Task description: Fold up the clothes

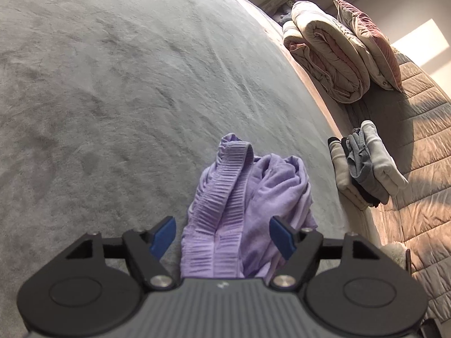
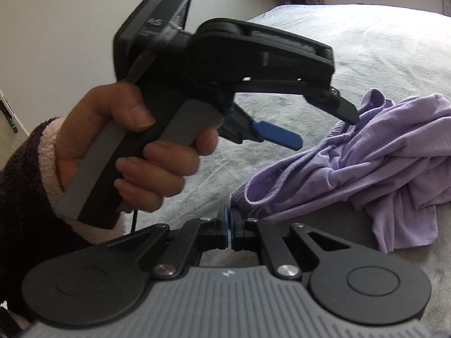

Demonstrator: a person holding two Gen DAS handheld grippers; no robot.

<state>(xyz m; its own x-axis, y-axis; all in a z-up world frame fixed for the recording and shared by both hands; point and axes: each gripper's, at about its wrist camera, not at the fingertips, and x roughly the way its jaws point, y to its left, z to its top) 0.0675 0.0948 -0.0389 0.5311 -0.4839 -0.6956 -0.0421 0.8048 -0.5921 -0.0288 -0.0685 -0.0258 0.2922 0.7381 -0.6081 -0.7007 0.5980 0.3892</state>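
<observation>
A crumpled purple garment is found lying on the grey bed cover, not yet spread or folded. The right gripper is seen closed on a hem edge of this garment, the cloth pinched between its blue pads. The left gripper is held by a hand above the bunched waistband; its jaws stand apart with the fabric between them, and no pad contact is observed. In the right wrist view one black fingertip appears to rest at the collar-like fold, though touching cannot be confirmed.

Risks are judged as follows. Several layers could be caught at once by the left gripper, since the cloth is heaped, and the garment would then be lifted as a lump. The thin pinch at the right could be pulled free if the two grippers are drawn apart sharply. A stack of folded clothes lies near the bed edge and could be disturbed by a wide sweep.
</observation>
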